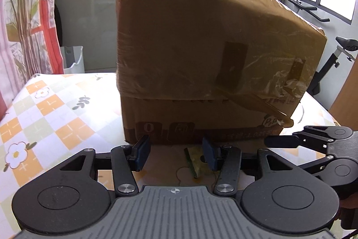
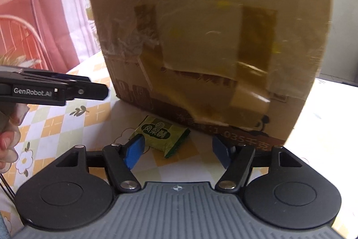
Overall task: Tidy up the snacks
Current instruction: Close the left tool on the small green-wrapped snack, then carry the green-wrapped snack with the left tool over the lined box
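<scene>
While the left wrist view faces windows and a floral curtain, the checked, flower-print worktop carries a taped cardboard box. Left gripper fingers are parted, empty. Right wrist view: a green snack packet lies flat just before the box, between the right gripper fingers, which stand apart, not touching it.

box blurred; top cut off

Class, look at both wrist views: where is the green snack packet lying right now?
The green snack packet lies on the checked tablecloth just in front of the cardboard box, nearer the right gripper's left finger, untouched between open fingers.
</scene>
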A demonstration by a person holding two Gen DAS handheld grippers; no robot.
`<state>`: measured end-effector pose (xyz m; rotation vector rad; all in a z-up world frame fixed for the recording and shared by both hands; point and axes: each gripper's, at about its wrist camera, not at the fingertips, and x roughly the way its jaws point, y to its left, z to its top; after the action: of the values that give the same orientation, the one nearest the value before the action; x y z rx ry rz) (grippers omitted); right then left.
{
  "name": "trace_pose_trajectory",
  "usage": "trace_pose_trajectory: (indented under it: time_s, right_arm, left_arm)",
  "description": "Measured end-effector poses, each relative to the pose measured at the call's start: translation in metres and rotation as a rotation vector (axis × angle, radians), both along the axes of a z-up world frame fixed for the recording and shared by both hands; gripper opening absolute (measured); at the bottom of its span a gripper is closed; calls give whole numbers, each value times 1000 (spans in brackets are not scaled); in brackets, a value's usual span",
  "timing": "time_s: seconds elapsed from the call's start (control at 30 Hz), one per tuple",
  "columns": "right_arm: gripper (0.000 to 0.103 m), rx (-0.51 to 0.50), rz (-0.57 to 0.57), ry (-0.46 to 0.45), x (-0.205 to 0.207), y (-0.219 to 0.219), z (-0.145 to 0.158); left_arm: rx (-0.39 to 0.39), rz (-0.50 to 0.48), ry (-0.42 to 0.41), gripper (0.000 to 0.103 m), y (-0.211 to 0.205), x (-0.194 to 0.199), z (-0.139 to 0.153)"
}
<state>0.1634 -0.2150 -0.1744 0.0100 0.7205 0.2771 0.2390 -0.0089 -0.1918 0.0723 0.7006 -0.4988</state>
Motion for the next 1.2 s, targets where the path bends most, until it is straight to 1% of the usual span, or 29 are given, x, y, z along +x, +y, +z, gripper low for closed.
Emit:
trace_pose_trajectory:
  time_s: [0.13,0.2,0.3,0.57,0.63,0.67,0.73,0.77,0.8,0.9,1.07,1.13,1.2]
  right_arm:
    - [65,-20,34,21,6,7,-9]
    - [63,-33,43,30,10,9,-14]
    - [59,-40,51,43,16,11,-20]
    - [56,-52,72,56,25,15,-27]
    - [54,-38,69,62,25,15,-30]
    - [53,-41,75,56,25,17,-32]
    - [48,-59,83,47,23,21,-33]
    - [45,-64,89,47,23,23,-33]
    - [43,-61,91,49,22,23,-33]
    - [42,-47,92,57,15,23,-33]
    - [42,-35,97,69,-2,27,-31]
    - [42,-27,97,60,-12,26,-27]
    - [42,-20,94,41,-22,26,-20]
  left_arm:
    - [-14,-30,57,53,-8,6,-16]
    - [-17,-32,90,52,-12,11,-26]
    - [-42,-27,139,51,-15,20,-37]
    - [-82,-31,211,50,-18,34,-55]
    - [-109,-35,226,48,-19,35,-59]
    - [-117,-45,229,41,-20,35,-60]
    - [-109,-66,229,37,-22,31,-61]
    - [-105,-79,226,31,-23,29,-60]
    - [-102,-87,226,30,-24,26,-59]
    - [-96,-92,228,30,-24,18,-59]
    - [-95,-57,232,30,-24,-7,-58]
    - [-97,-47,213,30,-28,-21,-49]
    - [-104,-41,193,30,-25,-27,-41]
